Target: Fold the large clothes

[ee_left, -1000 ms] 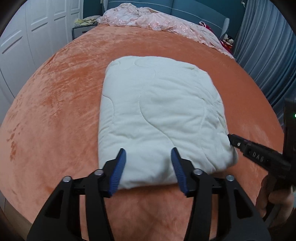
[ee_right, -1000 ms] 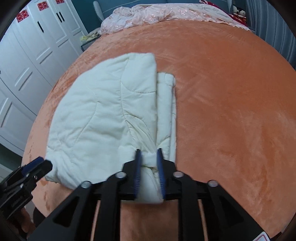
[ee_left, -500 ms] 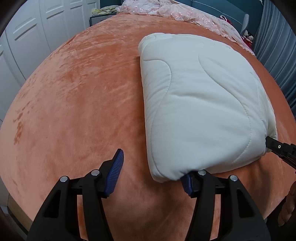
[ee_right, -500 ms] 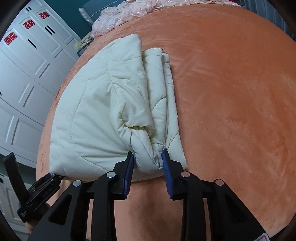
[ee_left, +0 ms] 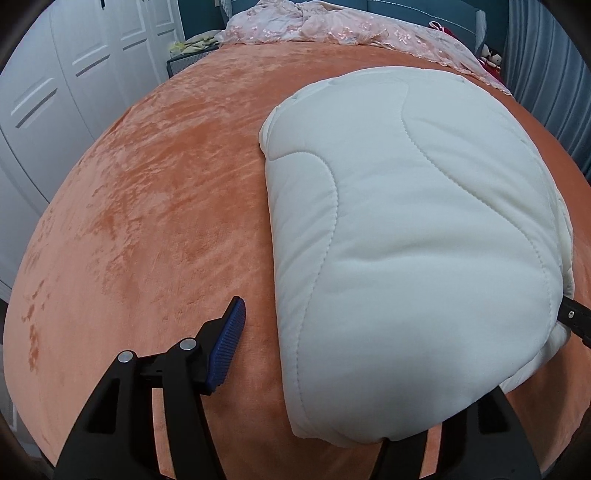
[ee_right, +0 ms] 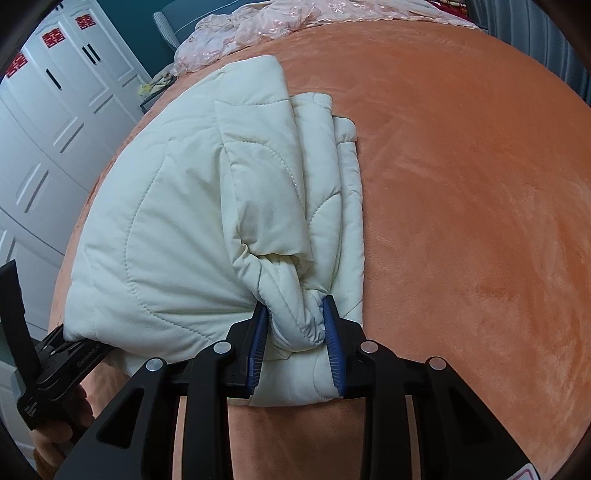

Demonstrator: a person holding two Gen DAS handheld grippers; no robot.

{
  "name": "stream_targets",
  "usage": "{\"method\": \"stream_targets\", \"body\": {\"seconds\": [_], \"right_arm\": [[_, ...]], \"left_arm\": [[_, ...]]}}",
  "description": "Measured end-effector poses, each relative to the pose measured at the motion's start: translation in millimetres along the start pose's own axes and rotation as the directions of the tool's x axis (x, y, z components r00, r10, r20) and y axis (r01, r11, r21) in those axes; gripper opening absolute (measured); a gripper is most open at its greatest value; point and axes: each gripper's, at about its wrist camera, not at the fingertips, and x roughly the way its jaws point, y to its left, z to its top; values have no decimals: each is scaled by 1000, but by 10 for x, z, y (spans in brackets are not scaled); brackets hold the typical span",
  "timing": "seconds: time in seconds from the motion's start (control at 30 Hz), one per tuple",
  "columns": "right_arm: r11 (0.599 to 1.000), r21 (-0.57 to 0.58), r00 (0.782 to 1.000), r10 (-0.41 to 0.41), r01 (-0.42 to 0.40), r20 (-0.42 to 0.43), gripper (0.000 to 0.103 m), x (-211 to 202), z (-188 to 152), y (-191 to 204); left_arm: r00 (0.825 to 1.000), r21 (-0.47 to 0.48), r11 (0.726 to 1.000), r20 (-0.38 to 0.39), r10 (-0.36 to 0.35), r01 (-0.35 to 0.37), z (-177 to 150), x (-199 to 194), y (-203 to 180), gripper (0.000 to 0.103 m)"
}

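gripping the near right corner of the folded cream quilted padded garment (ee_right: 173,221), the right gripper (ee_right: 295,332) is seen with its blue ribbed pads (ee_right: 258,332) drawn in to a narrow gap, a bunched roll of the fabric pinched between them. the pads press into the fabric on both sides, and further layers of the bundle lie under and in front of the black fingers.

the left gripper (ee_left: 317,373) is set wide apart. its left blue ribbed pad (ee_left: 227,345) stands clear of the garment (ee_left: 406,240), just beside the bundle's left edge and above the orange plush bedspread (ee_left: 147,221). its other finger is hidden beneath the near end of the bundle, so it cannot be told whether that pad touches the fabric; only the black frame is seen below the cloth. nothing is clamped by this gripper in the left wrist view. in the right wrist view the body of the left gripper (ee_right: 55,365) is seen at the bundle's near left corner, with the cloth resting on it.

the garment lies as a thick rectangular bundle on the bedspread (ee_right: 461,184), its near end raised and bulging toward the cameras. stacked layered edges are shown along its right side.

a crumpled pink embroidered cloth (ee_left: 332,26) is spread at the far end of the bed. white panelled wardrobe doors (ee_right: 55,110) stand at the left, and grey-blue curtains (ee_left: 546,55) hang at the right.
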Motion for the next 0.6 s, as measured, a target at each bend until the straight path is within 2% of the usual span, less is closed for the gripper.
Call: {"method": "stream_targets", "body": {"seconds": [0.2, 0.4, 0.53, 0.6], "right_arm": [[1000, -29, 1000, 0, 0, 3, 28, -38, -48, -24], [999, -46, 999, 3, -5, -40, 29, -141, -119, -31], [994, -98, 993, -53, 43, -101, 30, -208, -323, -1], [991, -116, 990, -85, 72, -112, 30, -302, -407, -9]], "left_arm": [[1000, -28, 1000, -24, 7, -8, -97, -187, -1, 57], [995, -130, 986, 30, -98, 101, -303, -823, 122, 56], [995, -173, 980, 24, -94, 97, -230, -840, 139, 56], [992, -208, 970, 25, -124, 127, -183, -940, 155, 55]]}}
